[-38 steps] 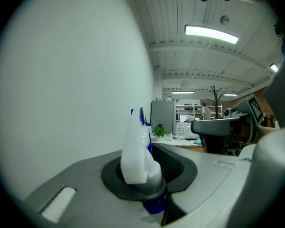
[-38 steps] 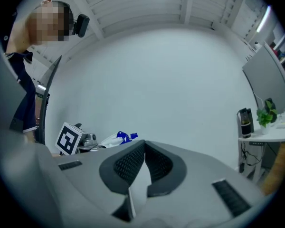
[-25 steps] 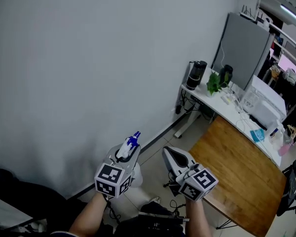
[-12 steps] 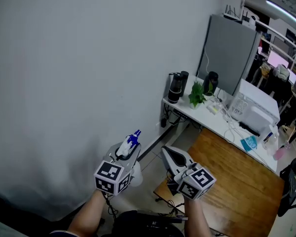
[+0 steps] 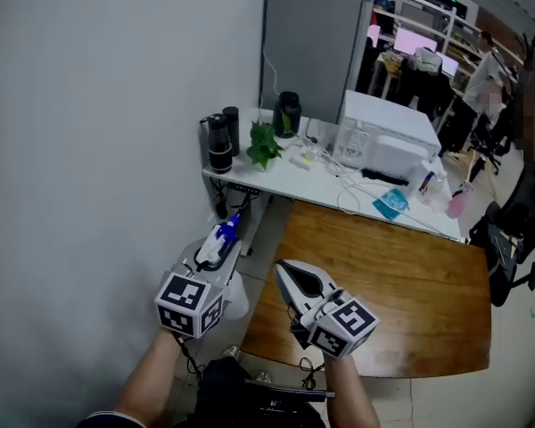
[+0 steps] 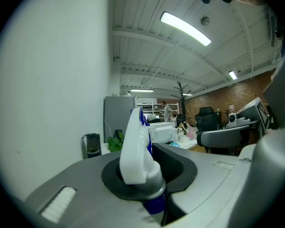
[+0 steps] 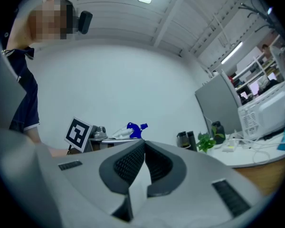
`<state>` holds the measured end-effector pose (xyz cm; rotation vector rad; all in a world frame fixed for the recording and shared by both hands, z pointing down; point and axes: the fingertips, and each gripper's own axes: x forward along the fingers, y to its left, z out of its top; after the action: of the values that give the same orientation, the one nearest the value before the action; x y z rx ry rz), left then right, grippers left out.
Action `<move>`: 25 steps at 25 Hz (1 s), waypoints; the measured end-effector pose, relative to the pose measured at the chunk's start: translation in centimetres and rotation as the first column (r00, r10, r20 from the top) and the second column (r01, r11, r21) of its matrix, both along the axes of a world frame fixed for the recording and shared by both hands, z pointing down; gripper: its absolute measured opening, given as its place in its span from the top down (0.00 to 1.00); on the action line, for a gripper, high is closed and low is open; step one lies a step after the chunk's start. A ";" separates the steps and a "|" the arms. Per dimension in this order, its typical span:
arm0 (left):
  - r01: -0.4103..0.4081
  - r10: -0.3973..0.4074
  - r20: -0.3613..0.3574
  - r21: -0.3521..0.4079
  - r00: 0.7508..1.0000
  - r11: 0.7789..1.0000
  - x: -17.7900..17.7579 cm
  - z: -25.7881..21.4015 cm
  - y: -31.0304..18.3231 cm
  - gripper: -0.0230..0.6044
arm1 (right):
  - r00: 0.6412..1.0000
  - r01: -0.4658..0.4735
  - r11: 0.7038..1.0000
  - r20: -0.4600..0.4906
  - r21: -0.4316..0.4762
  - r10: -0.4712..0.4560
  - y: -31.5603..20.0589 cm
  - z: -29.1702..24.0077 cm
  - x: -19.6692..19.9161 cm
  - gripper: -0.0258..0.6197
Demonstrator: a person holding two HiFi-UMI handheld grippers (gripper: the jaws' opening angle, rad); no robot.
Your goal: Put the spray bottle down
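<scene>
Nearest me, my left tongs are clamped on the neck of the white plastic spray bottle with the blue nozzle. Its trigger head sticks up past the pads, and its pale body hangs underneath. Just to their right, my right tongs are pressed together with nothing between them.

Ahead and to the right of both lies the brown wooden worktop. As I read it, the left tongs sit off its near-left edge, so letting go here would drop the bottle onto the floor. Held only by the neck, it could also land tilted and topple.

Beyond that, the white worktop is crowded with cables and a green potted plant, which are poor neighbours for a landing. The grey wall on the left leaves little room to swing.
</scene>
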<state>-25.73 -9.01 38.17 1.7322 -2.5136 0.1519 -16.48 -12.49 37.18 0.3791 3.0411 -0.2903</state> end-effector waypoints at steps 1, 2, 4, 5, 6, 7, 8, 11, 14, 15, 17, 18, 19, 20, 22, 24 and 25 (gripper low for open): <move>-0.043 0.043 0.002 0.000 0.999 0.999 0.2 0.0 -1.5 0.85 | 0.999 -0.044 0.999 -0.004 -0.002 0.044 -1.1 0.1 0.4 0.96; -0.087 0.087 0.004 -0.001 0.996 0.996 0.5 0.0 -2.9 0.85 | 0.996 -0.088 0.996 -0.007 -0.004 0.088 -2.1 0.2 0.8 0.96; -0.175 0.175 0.010 -0.005 0.985 0.985 1.3 0.1 -5.4 0.85 | 0.984 -0.176 0.984 -0.016 -0.005 0.175 -3.9 0.2 1.6 0.96; -0.217 0.217 0.011 -0.007 0.976 0.976 1.8 0.2 -6.5 0.85 | 0.976 -0.218 0.976 -0.022 -0.004 0.218 -4.7 0.3 2.0 0.96; -0.258 0.259 0.011 -0.010 0.966 0.966 2.2 0.4 -7.5 0.85 | 0.965 -0.260 0.966 -0.030 -0.001 0.260 -5.3 0.4 2.4 0.96; -0.299 0.299 0.010 -0.011 0.954 0.954 2.6 0.5 -8.5 0.85 | 0.953 -0.302 0.953 -0.038 0.004 0.302 -6.0 0.5 2.8 0.96; -0.338 0.338 0.011 -0.010 0.941 0.941 3.0 0.6 -9.4 0.85 | 0.938 -0.344 0.939 -0.045 0.009 0.344 -6.7 0.5 3.2 0.96; -0.443 0.443 0.011 -0.011 0.897 0.897 4.0 0.9 -11.9 0.85 | 0.883 -0.465 0.885 -0.066 0.014 0.465 -8.4 0.7 4.5 0.96; -0.520 0.520 0.002 -0.002 0.854 0.854 5.0 1.2 -14.2 0.85 | 0.824 -0.560 0.828 -0.087 0.030 0.560 -9.5 1.2 5.9 0.96; -0.544 0.544 -0.001 0.001 0.839 0.839 5.4 1.3 -14.9 0.85 | 0.802 -0.589 0.807 -0.091 0.036 0.590 -9.9 1.4 6.5 0.96; -0.592 0.592 -0.003 0.005 0.806 0.806 6.4 1.4 -16.2 0.85 | 0.754 -0.649 0.759 -0.098 0.044 0.650 -10.7 1.6 7.7 0.96; -0.616 0.616 -0.003 0.006 0.788 0.788 6.9 1.4 -16.9 0.85 | 0.728 -0.677 0.734 -0.103 0.048 0.678 -11.0 1.6 8.2 0.96; -0.636 0.636 -0.001 0.007 0.771 0.771 7.3 1.5 -17.5 0.85 | 0.704 -0.702 0.711 -0.108 0.051 0.702 -11.3 1.7 8.6 0.96; -0.654 0.654 0.001 0.009 0.756 0.756 7.6 1.5 -18.1 0.85 | 0.682 -0.722 0.690 -0.111 0.054 0.723 -11.6 1.7 8.9 0.96; -0.683 0.683 0.007 0.009 0.731 0.731 8.2 1.5 -19.0 0.85 | 0.648 -0.752 0.656 -0.115 0.058 0.753 -12.0 1.9 9.4 0.96; -0.706 0.706 0.010 0.005 0.708 0.708 8.9 1.7 -19.8 0.85 | 0.622 -0.774 0.631 -0.119 0.061 0.774 -12.2 2.0 9.8 0.96; -0.715 0.715 0.009 0.003 0.699 0.699 9.2 1.8 -20.2 0.85 | 0.610 -0.782 0.620 -0.121 0.063 0.783 -12.4 2.1 10.1 0.96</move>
<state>-16.54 -29.17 39.94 2.6155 -1.6733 0.1927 -6.41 -24.85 39.27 -1.0246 2.9564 -0.2420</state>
